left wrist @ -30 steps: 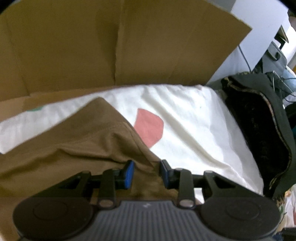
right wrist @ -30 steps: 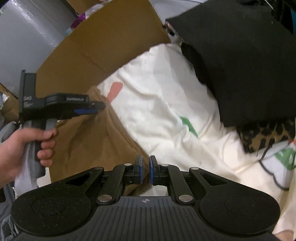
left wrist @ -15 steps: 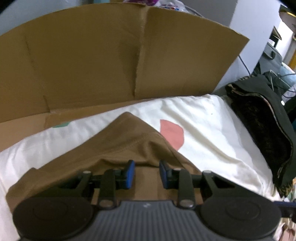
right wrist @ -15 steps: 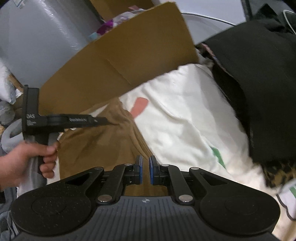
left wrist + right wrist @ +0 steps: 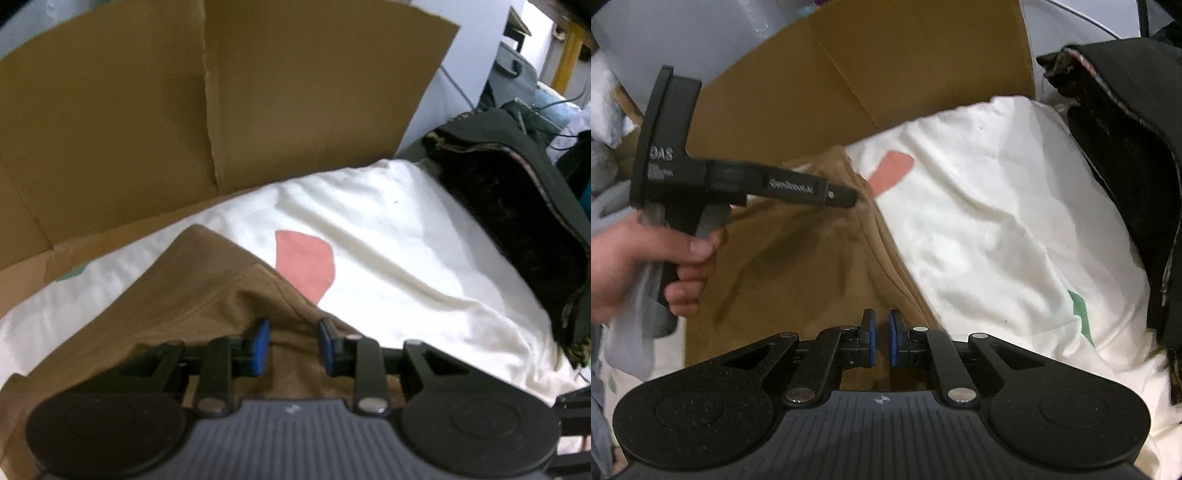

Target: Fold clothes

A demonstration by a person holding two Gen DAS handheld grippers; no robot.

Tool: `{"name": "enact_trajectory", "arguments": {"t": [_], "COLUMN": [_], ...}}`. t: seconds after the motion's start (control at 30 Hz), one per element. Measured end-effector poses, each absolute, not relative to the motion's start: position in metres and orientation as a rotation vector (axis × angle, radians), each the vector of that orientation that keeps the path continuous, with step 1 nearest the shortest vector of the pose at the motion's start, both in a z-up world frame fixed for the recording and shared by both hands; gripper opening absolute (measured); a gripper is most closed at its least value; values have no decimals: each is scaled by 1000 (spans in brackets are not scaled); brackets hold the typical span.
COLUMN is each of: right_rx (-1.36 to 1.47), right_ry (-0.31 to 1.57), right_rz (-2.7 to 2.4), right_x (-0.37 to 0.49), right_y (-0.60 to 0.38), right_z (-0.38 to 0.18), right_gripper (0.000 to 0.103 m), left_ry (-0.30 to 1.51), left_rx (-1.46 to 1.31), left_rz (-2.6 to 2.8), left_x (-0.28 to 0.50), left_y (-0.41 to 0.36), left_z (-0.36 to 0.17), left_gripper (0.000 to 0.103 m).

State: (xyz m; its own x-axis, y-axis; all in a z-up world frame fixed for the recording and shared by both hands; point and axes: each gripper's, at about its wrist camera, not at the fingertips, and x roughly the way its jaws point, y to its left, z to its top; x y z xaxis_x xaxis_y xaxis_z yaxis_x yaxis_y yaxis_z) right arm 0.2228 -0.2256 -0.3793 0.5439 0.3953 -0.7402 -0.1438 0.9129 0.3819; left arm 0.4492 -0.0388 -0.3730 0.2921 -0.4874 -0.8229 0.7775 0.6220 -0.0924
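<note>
A brown garment [image 5: 192,295] lies spread over a white cloth with a pink patch [image 5: 306,266] and green patches. My left gripper [image 5: 291,343] hovers open just above a raised fold of the garment, with nothing between its blue pads. In the right wrist view the same gripper [image 5: 846,197] shows from the side, held by a hand [image 5: 639,266], its tip over the garment's far corner. My right gripper [image 5: 881,338] is at the brown garment's [image 5: 798,266] near right edge, with its pads nearly together and brown fabric in the narrow gap.
A cardboard sheet [image 5: 184,110] stands upright behind the white cloth [image 5: 388,240]. A pile of dark clothes [image 5: 517,206] with a patterned lining sits along the right side, also dark clothes [image 5: 1126,129] in the right wrist view. Grey fabric [image 5: 631,332] hangs under the hand.
The left gripper has slid along the garment toward its far right corner and stayed open. The right gripper kept its hold while its view tilted up toward the cardboard.
</note>
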Motion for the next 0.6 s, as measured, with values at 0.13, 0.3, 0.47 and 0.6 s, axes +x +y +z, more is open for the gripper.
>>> {"name": "enact_trajectory", "arguments": {"t": [0.13,0.3,0.47,0.6], "right_rx": [312,339,341,366], "right_ry": [962,966,964,943], "right_rz": [293,267,260,278], "right_x": [222,215,208,198], "right_y": [-234,-242,-244,-242], "right_z": [-390,-397,-396,-385], "right_gripper": [5,4,4,30], "left_ry": [972,990,994,989], "left_rx": [304,268,281,301], "left_rz": [-844,-787,-766,-741], "left_x": [458,475,475,465], "left_y": [-40,-48,-48,-22], "left_z": [-378,-374,-355,-319], "left_gripper": [33,35,32,33]}}
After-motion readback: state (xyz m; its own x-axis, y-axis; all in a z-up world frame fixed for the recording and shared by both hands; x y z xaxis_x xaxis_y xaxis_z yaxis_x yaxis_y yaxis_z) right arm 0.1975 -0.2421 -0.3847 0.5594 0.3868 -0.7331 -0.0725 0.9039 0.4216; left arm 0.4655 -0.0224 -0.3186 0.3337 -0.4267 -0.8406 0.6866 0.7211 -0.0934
